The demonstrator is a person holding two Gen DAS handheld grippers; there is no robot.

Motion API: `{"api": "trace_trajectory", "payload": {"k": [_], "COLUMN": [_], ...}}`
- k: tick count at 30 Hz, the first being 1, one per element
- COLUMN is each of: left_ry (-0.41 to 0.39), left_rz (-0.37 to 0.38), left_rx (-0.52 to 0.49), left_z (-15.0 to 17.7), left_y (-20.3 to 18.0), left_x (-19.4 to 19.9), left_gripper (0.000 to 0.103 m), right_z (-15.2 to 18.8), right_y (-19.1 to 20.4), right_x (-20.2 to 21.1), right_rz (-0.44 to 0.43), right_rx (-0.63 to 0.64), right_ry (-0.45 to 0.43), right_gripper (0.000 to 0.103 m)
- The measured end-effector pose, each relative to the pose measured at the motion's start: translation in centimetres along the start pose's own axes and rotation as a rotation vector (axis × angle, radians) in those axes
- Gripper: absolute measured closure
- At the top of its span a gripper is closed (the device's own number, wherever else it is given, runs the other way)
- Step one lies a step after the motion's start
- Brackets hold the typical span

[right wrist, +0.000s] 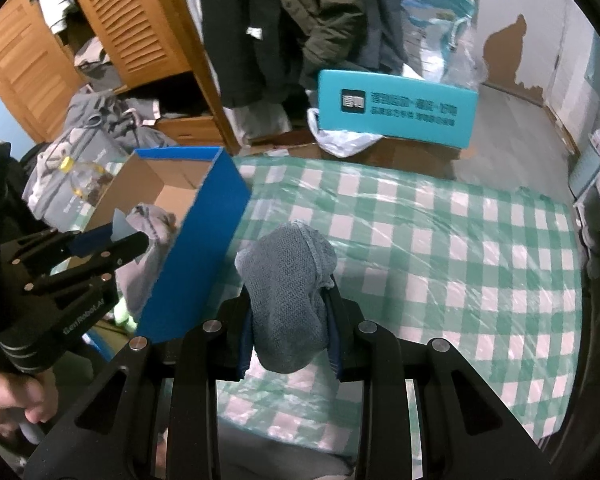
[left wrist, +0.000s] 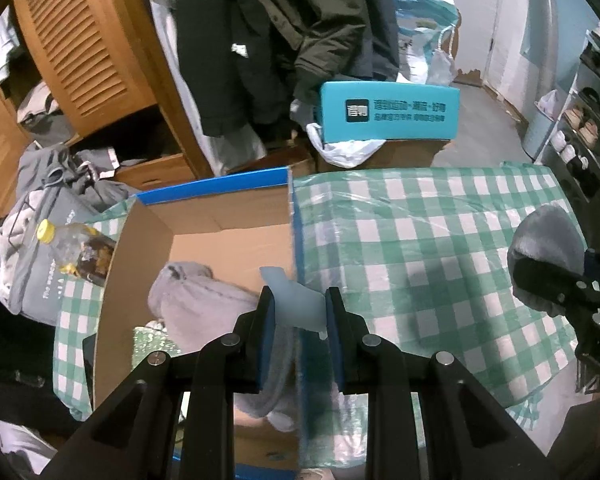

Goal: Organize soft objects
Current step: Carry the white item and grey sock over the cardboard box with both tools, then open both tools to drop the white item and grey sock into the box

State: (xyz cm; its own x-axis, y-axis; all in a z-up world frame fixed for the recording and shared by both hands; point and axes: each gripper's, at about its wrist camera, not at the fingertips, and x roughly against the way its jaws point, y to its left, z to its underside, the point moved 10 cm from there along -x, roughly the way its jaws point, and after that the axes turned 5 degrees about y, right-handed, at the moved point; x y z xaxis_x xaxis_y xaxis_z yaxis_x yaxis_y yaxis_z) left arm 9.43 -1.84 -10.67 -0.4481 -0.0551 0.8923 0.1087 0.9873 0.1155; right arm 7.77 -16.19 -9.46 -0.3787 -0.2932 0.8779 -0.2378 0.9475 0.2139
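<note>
A blue cardboard box point(left wrist: 220, 236) stands open on the left of the checkered table point(left wrist: 420, 232); a grey fleece cloth point(left wrist: 204, 300) lies inside it. My left gripper point(left wrist: 300, 312) is shut on a pale blue translucent soft piece point(left wrist: 296, 300) above the box's right wall. It also shows in the right wrist view point(right wrist: 112, 240), with the box point(right wrist: 204, 252) beside it. My right gripper point(right wrist: 288, 320) is shut on a grey knitted cloth point(right wrist: 288, 280) held above the table point(right wrist: 460, 260), right of the box. That cloth also shows in the left wrist view point(left wrist: 548, 248).
A plastic bottle with a yellow cap point(left wrist: 76, 252) lies left of the box. A teal box point(left wrist: 388, 112) and plastic bags stand beyond the table's far edge. A wooden wardrobe point(left wrist: 88, 40) with hanging coats is behind. A shoe rack point(left wrist: 580, 128) stands right.
</note>
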Motion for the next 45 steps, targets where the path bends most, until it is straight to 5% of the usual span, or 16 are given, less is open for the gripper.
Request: {"api": "trace_trajectory", "payload": {"k": [45], "left_ry": [0.082], "left_rz": [-0.038], "left_rx": [0.248], "left_z": [5.4], "left_y": [16.2], "left_x": [-4.6], "left_gripper": [0.075], "right_z": [-3.1], "right_y": [17.7], "right_x": [-9.4], "right_rz": [-0.098], "right_rx": [0.235], "right_ry": [0.139], "right_gripper": [0.075]}}
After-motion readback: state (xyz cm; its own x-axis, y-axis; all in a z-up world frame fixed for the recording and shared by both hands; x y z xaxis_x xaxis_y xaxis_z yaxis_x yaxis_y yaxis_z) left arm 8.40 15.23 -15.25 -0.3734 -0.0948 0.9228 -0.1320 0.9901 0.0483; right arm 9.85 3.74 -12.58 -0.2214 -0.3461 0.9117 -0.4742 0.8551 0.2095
